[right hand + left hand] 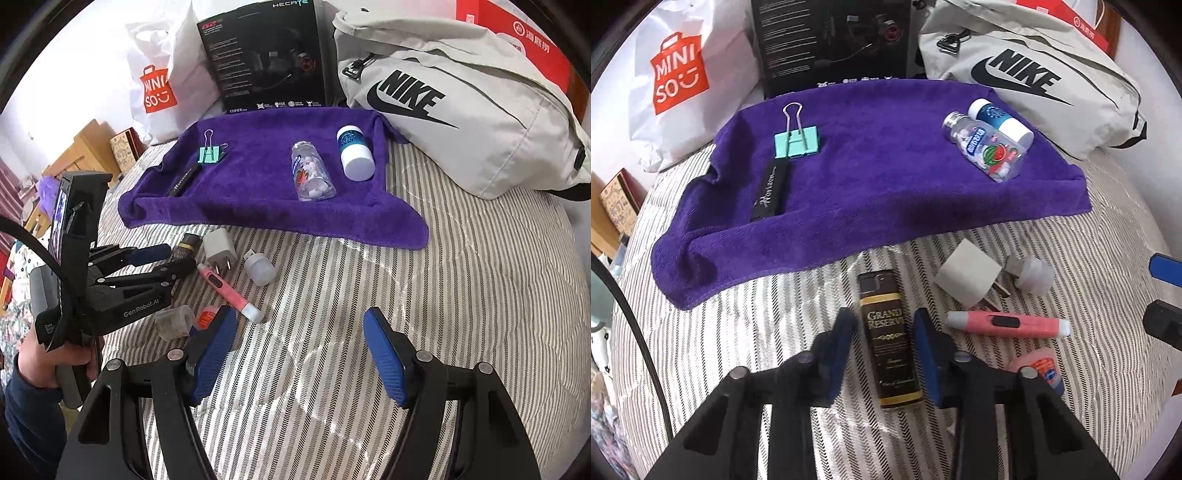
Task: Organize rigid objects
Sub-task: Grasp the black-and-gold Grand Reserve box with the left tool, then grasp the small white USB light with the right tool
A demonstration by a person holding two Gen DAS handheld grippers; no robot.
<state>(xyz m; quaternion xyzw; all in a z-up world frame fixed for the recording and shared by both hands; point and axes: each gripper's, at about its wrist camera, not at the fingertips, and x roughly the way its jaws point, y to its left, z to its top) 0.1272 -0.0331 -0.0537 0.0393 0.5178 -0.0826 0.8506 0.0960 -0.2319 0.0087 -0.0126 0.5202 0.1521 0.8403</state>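
Presently your left gripper clamps glossy brown lighter below plush purple towel; your right gripper wide, empty.

lying on the purple terry towel are two small bottles, one clear plastic candy bottle and one white-capped blue bottle, one mint green binder clip and one black flat stick.

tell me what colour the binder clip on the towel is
Mint-green metal binder clip, clearest in the left wrist view.
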